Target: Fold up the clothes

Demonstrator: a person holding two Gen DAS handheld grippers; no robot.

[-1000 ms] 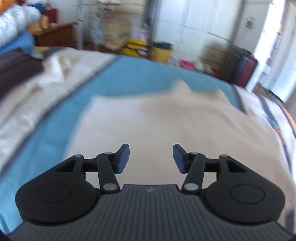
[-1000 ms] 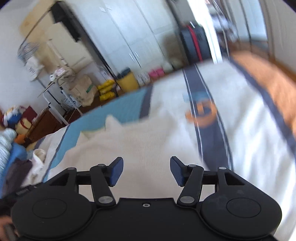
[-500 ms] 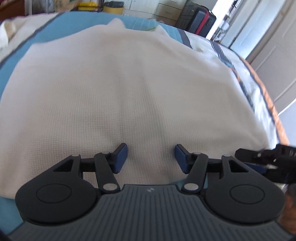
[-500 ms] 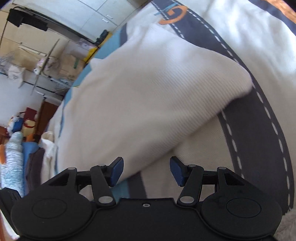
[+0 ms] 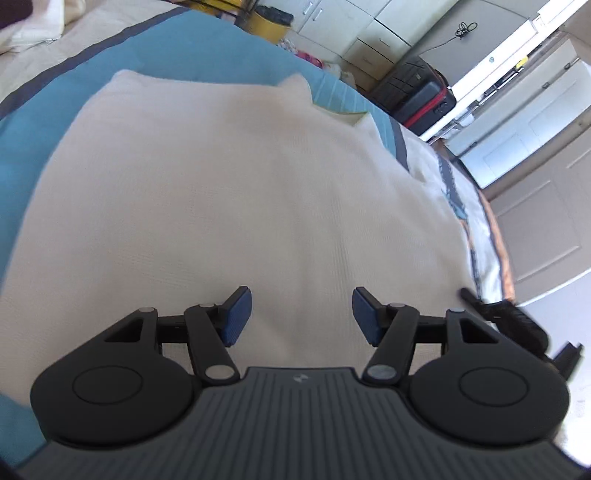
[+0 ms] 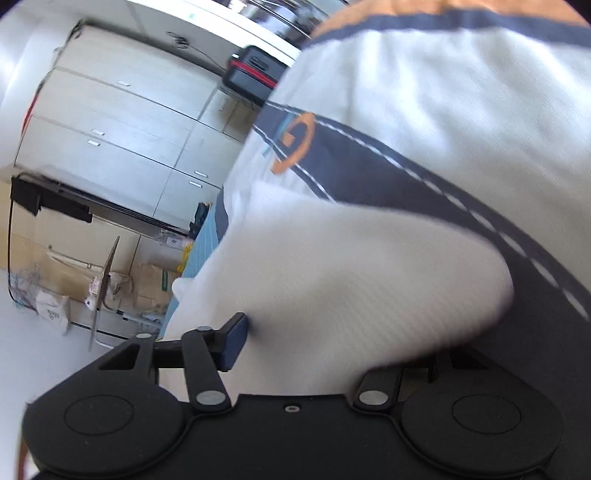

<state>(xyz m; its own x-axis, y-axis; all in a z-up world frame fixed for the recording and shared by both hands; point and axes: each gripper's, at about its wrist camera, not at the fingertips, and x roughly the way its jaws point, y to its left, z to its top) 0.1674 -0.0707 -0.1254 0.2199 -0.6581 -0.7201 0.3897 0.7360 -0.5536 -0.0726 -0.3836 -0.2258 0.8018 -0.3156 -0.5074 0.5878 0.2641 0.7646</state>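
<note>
Garment: a cream knit top [image 5: 236, 206] lies spread flat on the bed, over the blue part of the bedcover [image 5: 33, 147]; it is the landmark for the rest.
Garment's far edge: two small raised corners stand up there, toward the cabinets.
Left gripper [image 5: 302, 315]: hovers over the near part of the top, its blue pads wide apart with bare cloth between them; nothing is held.
Right gripper [image 6: 321, 343]: at the top's near right corner; the left blue pad [image 6: 234, 341] touches the cloth, and a fold of the top bulges over the gap and hides the other finger. Whether it has closed on the cloth cannot be told.
Right gripper, seen from the left wrist: a black part of it [image 5: 517, 321] shows just beyond the top's right edge.
Bedcover right of the top: white with a dark band [image 6: 480, 206], dashed white lines and an orange letter shape [image 6: 295, 144].
Behind the top: pale cabinets [image 6: 122, 122], a yellow bin [image 5: 271, 26] and a black suitcase with red trim [image 5: 421, 96].
</note>
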